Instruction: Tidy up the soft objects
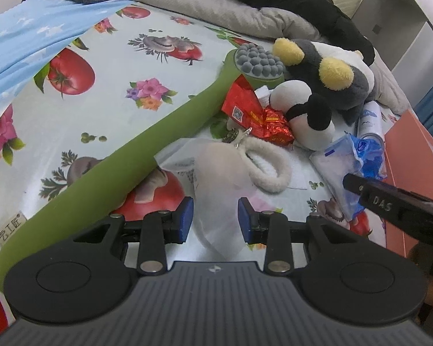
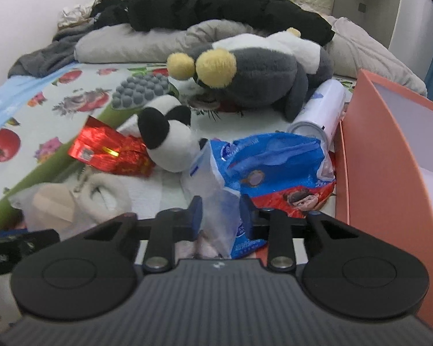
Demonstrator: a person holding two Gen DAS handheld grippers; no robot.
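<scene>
On the fruit-print bed sheet point(image 1: 106, 92) lie a grey plush with yellow ears point(image 1: 326, 69) point(image 2: 254, 69), a small panda plush point(image 1: 306, 112) point(image 2: 170, 141), a white fluffy loop point(image 1: 268, 167) point(image 2: 104, 193) and a clear bag holding a beige soft piece point(image 1: 216, 178) point(image 2: 52, 204). My left gripper point(image 1: 215, 219) is open, its jaws on either side of the clear bag's near end. My right gripper point(image 2: 220, 216) is open around the edge of a blue tissue pack point(image 2: 262, 161) point(image 1: 349, 167).
A long green massage hammer point(image 1: 106, 178) point(image 2: 141, 90) lies diagonally across the sheet. Red foil wrappers point(image 1: 257, 115) point(image 2: 109, 150), a white spray can point(image 2: 320, 112) point(image 1: 369, 121), an orange box point(image 2: 389, 178) point(image 1: 410, 173) at right. Pillows and dark clothes point(image 2: 216, 5) at the back.
</scene>
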